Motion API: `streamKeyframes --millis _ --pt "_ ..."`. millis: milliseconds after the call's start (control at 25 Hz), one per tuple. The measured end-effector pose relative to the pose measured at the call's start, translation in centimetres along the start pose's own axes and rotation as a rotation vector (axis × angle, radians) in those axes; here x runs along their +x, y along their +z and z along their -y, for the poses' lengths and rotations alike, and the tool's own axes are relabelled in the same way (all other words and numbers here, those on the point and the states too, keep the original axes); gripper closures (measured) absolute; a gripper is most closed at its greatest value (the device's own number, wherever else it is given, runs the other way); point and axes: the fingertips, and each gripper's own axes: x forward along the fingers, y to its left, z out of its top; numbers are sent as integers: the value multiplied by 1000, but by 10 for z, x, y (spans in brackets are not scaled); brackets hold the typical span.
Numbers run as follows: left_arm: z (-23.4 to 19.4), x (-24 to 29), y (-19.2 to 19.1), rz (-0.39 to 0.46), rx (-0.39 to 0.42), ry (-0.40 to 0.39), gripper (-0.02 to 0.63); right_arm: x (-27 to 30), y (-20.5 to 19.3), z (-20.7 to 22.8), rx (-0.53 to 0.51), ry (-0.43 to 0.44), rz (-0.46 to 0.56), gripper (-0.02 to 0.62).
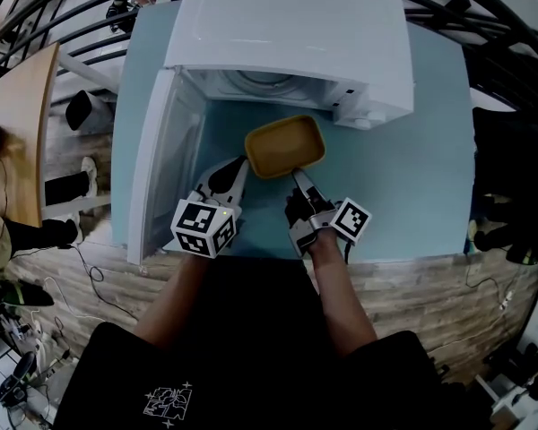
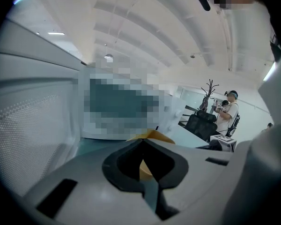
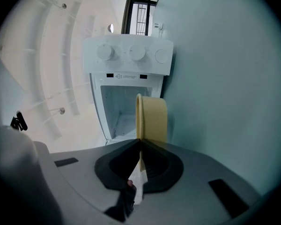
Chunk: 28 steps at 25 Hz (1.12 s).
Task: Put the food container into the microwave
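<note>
The yellow food container (image 1: 285, 146) hangs just above the blue table, in front of the open white microwave (image 1: 287, 25). My left gripper (image 1: 244, 161) is shut on the container's near-left rim and my right gripper (image 1: 296, 176) is shut on its near edge. In the left gripper view the jaws (image 2: 143, 142) meet, with the yellow container (image 2: 152, 136) showing past them. The right gripper view has the container (image 3: 153, 118) edge-on beyond the pinched jaws (image 3: 140, 142), facing the microwave's cavity (image 3: 119, 109) below its three knobs.
The microwave door (image 1: 166, 164) swings open to the left, close beside my left gripper. The blue table (image 1: 403, 186) ends at a front edge over the wooden floor. A person (image 2: 227, 114) stands far off by dark chairs.
</note>
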Motion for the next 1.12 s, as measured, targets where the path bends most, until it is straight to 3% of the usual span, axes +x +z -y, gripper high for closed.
streamKeyframes --millis 1120 --pt "-30 29 41 56 -34 22 598 71 41 -39 -6 62 57 577"
